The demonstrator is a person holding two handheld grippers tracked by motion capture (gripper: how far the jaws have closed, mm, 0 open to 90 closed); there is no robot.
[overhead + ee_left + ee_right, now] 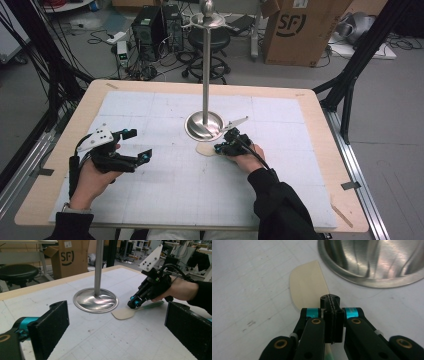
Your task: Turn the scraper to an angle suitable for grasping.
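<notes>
Nearest the lens in your right gripper view, your right gripper [331,315] fills the lower centre of the frame, its jaws clenched together over the neck of the spatula [308,285], whose pale blade lies flat on the white mat [249,290] just left of the steel stand base [372,262]. In the high view your left gripper [134,145] sits at the left of the frame, jaws released and holding nothing, well apart from the spatula.

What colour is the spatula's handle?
Pale green; the spatula has a cream blade. Best seen in the left gripper view.
</notes>
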